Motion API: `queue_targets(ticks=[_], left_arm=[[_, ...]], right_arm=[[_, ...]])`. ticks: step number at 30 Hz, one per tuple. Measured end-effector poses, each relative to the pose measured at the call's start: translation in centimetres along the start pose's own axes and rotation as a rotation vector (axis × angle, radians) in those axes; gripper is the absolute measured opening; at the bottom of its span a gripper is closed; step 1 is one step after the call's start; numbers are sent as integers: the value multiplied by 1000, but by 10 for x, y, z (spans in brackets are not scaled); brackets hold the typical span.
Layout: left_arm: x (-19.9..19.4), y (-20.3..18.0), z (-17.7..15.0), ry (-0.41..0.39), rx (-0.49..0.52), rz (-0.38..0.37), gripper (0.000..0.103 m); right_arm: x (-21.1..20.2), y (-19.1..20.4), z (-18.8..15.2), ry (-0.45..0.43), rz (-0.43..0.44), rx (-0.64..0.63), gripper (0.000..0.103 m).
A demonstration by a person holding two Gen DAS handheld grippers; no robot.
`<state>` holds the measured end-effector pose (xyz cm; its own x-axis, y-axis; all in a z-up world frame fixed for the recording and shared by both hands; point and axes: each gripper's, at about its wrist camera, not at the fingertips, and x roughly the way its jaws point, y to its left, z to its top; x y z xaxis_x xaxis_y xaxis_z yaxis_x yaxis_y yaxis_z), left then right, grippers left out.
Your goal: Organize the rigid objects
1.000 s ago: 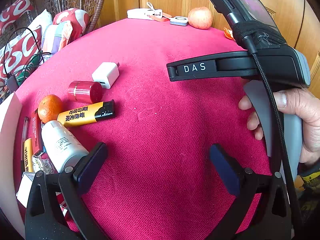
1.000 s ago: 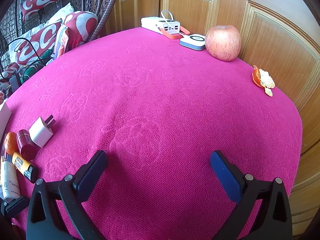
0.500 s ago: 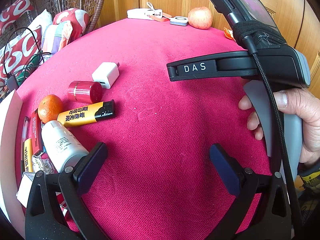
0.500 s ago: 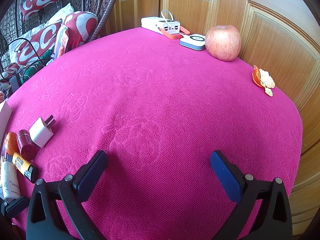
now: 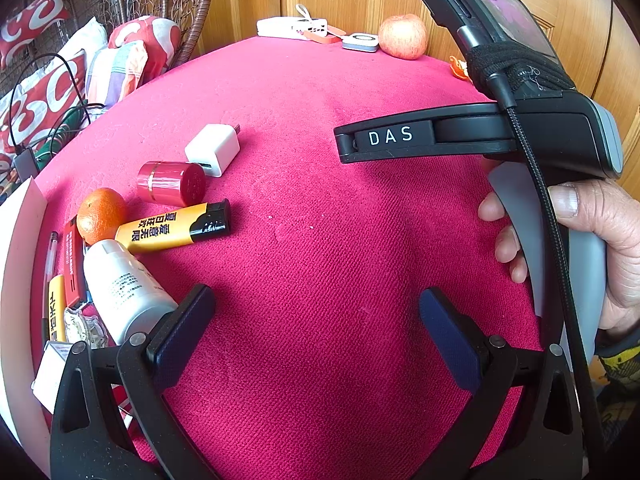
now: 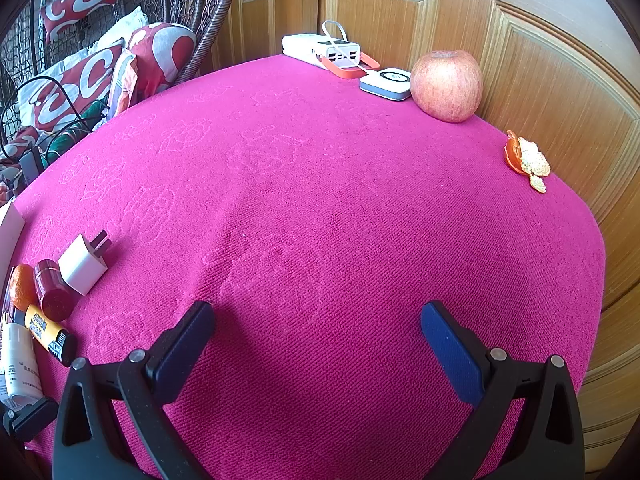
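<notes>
**Both claws wide over the red desk, the clutter off to my left**

My left claw (image 5: 316, 320) hovers with its fingers spread apart and nothing between them, over the crimson cloth of the desk (image 5: 340, 240). My right claw (image 6: 318, 332) is likewise spread wide and empty above bare cloth.

The things to sort lie at the desk's left edge. A white charger plug (image 5: 213, 149) sits just beside a red cylinder (image 5: 171, 183) lying on its side. Below that lies a yellow-and-black lighter (image 5: 174, 227), its yellow end touching a tangerine (image 5: 100, 214). A white bottle (image 5: 126, 290) lies tilted, its lower end behind my left claw's left finger (image 5: 180, 334). A red flat packet (image 5: 72, 262) and a second yellow lighter (image 5: 56, 308) lie at the rim, next to a white box wall (image 5: 18, 280).

At the far edge stand an apple (image 6: 446, 85), a white power bank (image 6: 320, 50) and a small white puck (image 6: 386, 82); a tangerine peel (image 6: 524, 160) lies well apart on the right. My right hand (image 5: 592, 240) grips the other tool's grey handle.
</notes>
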<state>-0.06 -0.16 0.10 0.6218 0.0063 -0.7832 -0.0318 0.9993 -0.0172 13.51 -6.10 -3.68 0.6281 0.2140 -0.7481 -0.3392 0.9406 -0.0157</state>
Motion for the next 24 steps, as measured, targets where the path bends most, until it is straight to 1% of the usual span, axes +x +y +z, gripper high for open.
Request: queue_targets(ticks=[2, 3, 5, 6, 8, 9, 11, 12, 14, 17, 19, 22, 24], left_arm=[[-2, -3, -1, -5, -1, 11, 103], [-6, -5, -2, -19, 3, 0, 103], [-22, -11, -2, -88, 7, -46, 103], [-33, -15, -1, -129, 24, -51, 103], [-59, -20, 3, -221, 67, -26, 103], [-70, -20, 5, -249, 76, -18, 103], [-86, -15, 6, -271, 65, -15, 103], [-92, -10, 6, -271, 49, -25, 103], [-108, 3, 2, -302, -7, -62, 103], [-136, 23, -6, -360, -66, -26, 103], [-151, 34, -14, -380, -91, -2, 102], [-167, 38, -37, -395, -90, 19, 102], [-172, 37, -54, -401, -78, 50, 102]], right_arm=[[0, 0, 0, 0, 0, 0, 103], [0, 0, 0, 0, 0, 0, 103], [0, 0, 0, 0, 0, 1, 103], [0, 0, 0, 0, 0, 1, 103], [0, 0, 0, 0, 0, 1, 103], [0, 0, 0, 0, -1, 0, 103], [0, 0, 0, 0, 0, 0, 103], [0, 0, 0, 0, -1, 0, 103], [0, 1, 0, 0, 2, -6, 103], [-1, 7, -1, -1, 20, -42, 103], [-1, 10, -1, -1, 26, -55, 103], [-1, 7, -1, -4, 40, -43, 103], [-4, 3, 0, -20, 88, -23, 103]])
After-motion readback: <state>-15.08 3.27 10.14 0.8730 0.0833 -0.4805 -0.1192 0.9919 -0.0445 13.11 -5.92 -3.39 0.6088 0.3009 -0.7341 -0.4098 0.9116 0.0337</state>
